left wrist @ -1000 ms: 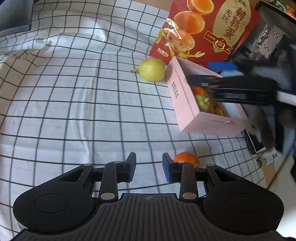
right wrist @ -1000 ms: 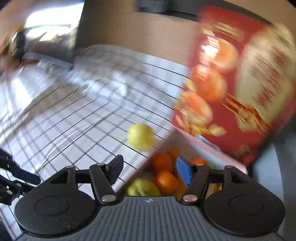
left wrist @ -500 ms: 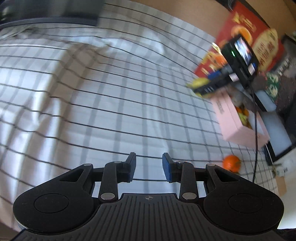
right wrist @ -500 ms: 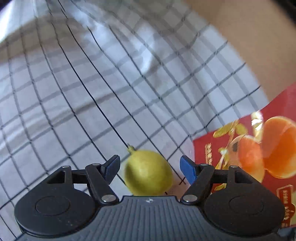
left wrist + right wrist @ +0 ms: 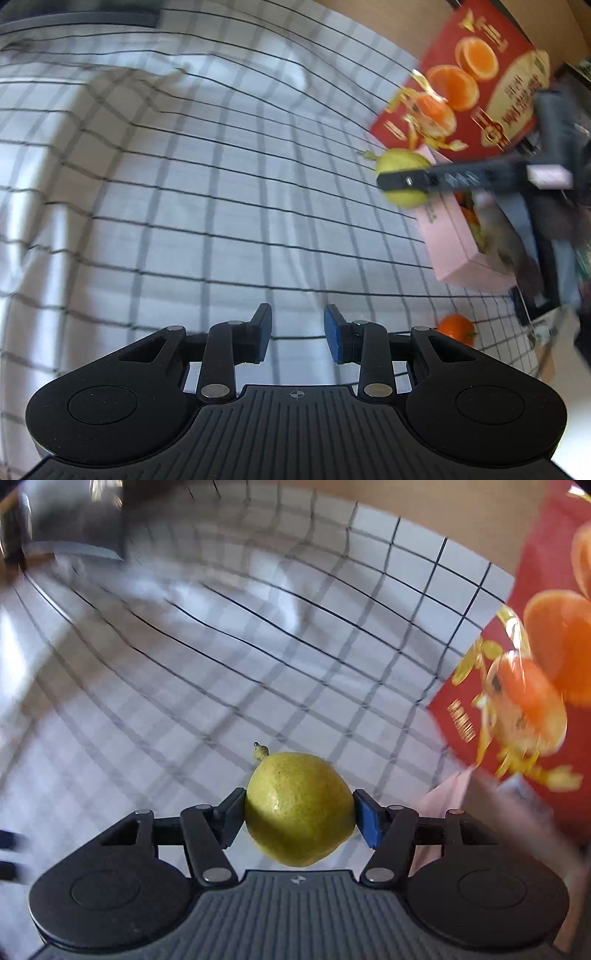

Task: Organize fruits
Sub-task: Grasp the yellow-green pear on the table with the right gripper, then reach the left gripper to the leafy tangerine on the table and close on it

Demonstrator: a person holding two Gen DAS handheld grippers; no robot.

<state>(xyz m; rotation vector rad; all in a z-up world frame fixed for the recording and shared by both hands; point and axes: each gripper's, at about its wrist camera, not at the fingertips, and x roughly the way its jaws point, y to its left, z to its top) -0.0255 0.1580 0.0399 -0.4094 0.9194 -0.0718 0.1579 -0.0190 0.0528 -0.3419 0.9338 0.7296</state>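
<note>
My right gripper [image 5: 299, 818] is shut on a yellow-green pear [image 5: 297, 808], its two pads pressed to the pear's sides. In the left wrist view the same pear [image 5: 400, 162] shows held by the right gripper's finger next to the pink box [image 5: 454, 247], which holds oranges and green fruit. A loose orange [image 5: 455, 328] lies on the checked cloth [image 5: 221, 184] just right of my left gripper [image 5: 297, 338], which is open and empty above the cloth.
A red carton printed with oranges [image 5: 469, 81] stands behind the pink box; it also fills the right side of the right wrist view [image 5: 535, 686]. A dark object [image 5: 74, 14] lies at the cloth's far edge. The cloth is wrinkled at left.
My right gripper closed on the pear, which was between open jaws half a second ago. The left wrist view has swung back toward the box and the orange.
</note>
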